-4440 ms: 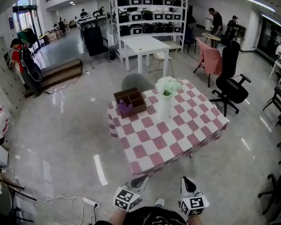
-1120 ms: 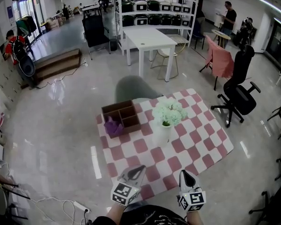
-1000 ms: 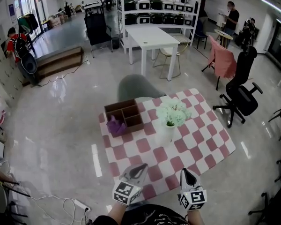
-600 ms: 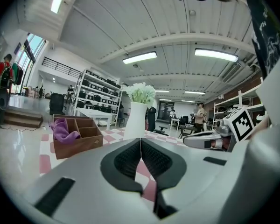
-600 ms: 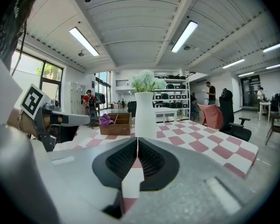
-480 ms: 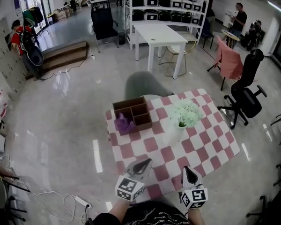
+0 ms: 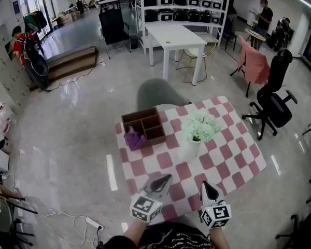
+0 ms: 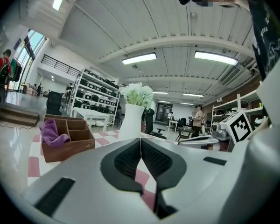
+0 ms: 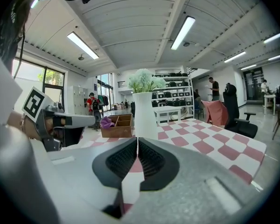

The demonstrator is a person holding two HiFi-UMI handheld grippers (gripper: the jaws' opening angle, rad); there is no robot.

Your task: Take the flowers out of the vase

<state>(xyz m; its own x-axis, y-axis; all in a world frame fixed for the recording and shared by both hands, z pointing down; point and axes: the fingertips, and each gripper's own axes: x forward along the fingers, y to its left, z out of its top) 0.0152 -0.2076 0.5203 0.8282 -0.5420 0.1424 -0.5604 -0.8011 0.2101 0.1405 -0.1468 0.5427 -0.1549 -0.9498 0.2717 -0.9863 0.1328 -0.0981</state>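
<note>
A white vase [image 7: 189, 150] holding pale green-white flowers [image 7: 200, 125] stands on the pink-and-white checked table [image 7: 233, 162]. The vase [image 8: 129, 122] and flowers [image 8: 137, 94] rise ahead in the left gripper view, and the vase [image 9: 144, 115] with its flowers [image 9: 146, 82] also shows in the right gripper view. My left gripper [image 7: 163, 181] is shut and empty over the table's near edge. My right gripper [image 7: 205, 187] is shut and empty beside it. Both are well short of the vase.
A brown wooden divided box [image 7: 143, 126] with a purple cloth [image 7: 133, 137] sits at the table's far left. A white table [image 7: 176, 37], storage shelves [image 7: 176, 4], a black office chair [image 7: 276, 95] and people stand further off. Cables [image 7: 67, 227] lie on the floor at the left.
The view has closed in on the checked table, which now sits nearer and larger. Both grippers have come over its near edge, still shut.
</note>
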